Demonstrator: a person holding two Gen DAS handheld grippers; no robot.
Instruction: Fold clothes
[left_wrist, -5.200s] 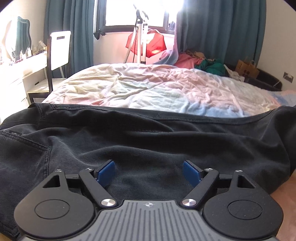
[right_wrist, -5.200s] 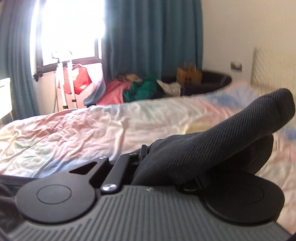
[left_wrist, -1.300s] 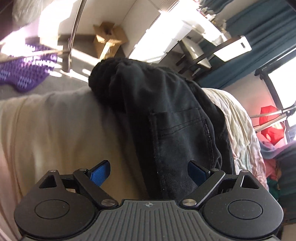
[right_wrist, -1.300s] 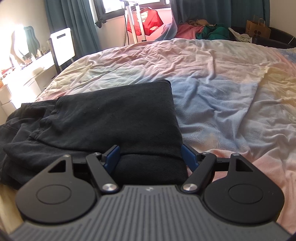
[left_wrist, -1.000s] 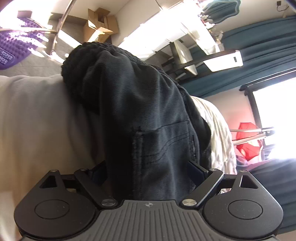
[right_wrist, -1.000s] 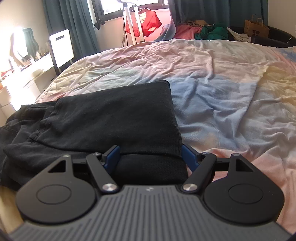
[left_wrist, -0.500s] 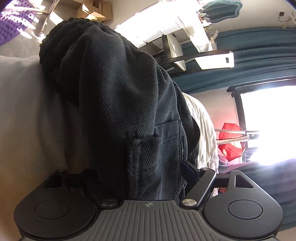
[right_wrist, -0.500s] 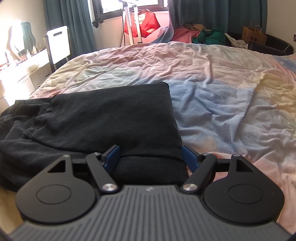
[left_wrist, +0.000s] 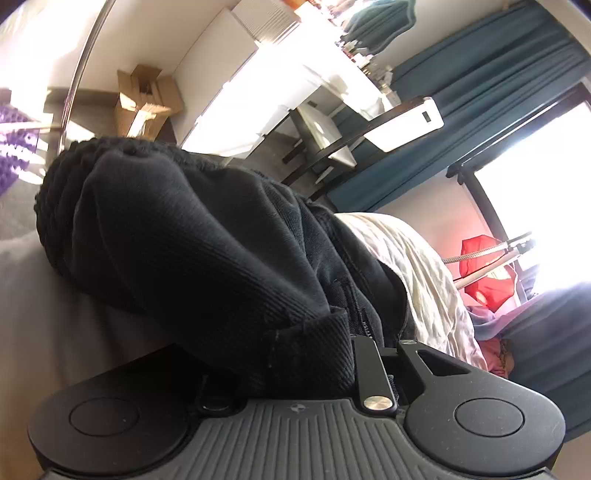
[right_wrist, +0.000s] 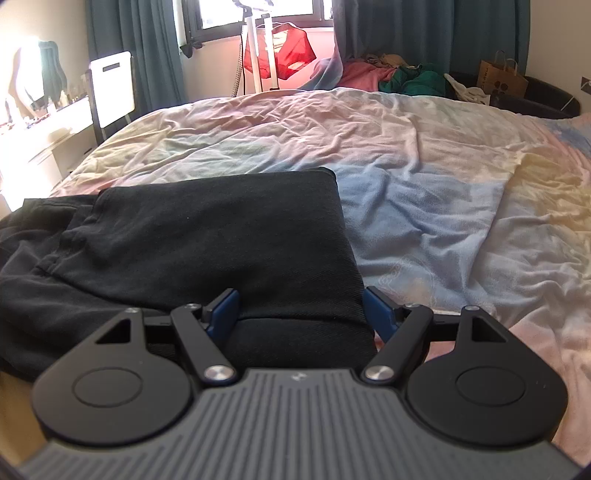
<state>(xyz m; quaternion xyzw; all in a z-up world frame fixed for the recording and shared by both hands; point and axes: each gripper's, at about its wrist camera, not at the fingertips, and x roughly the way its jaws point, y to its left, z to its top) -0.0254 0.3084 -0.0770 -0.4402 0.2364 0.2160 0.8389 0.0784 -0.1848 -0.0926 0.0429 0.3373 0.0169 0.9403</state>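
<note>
Black jeans (right_wrist: 207, 236) lie folded at the near edge of the bed, the folded leg on top. My right gripper (right_wrist: 301, 310) is open, its blue fingertips (right_wrist: 223, 304) on either side of the fold's near edge. In the left wrist view, tilted sideways, my left gripper (left_wrist: 295, 354) is shut on the jeans (left_wrist: 192, 251) at their left end; the cloth bunches over the jaws and hides the fingertips.
The pastel bedspread (right_wrist: 424, 177) stretches away to the right and back. A white chair (right_wrist: 110, 88) and a dresser stand at the left. A red garment on a stand (right_wrist: 280, 55), a clothes pile and a paper bag (right_wrist: 502, 79) sit behind. A cardboard box (left_wrist: 144, 99) is on the floor.
My left gripper has closed on the left end of the jeans and lifted the cloth up over its jaws. My right gripper has stayed open around the fold.
</note>
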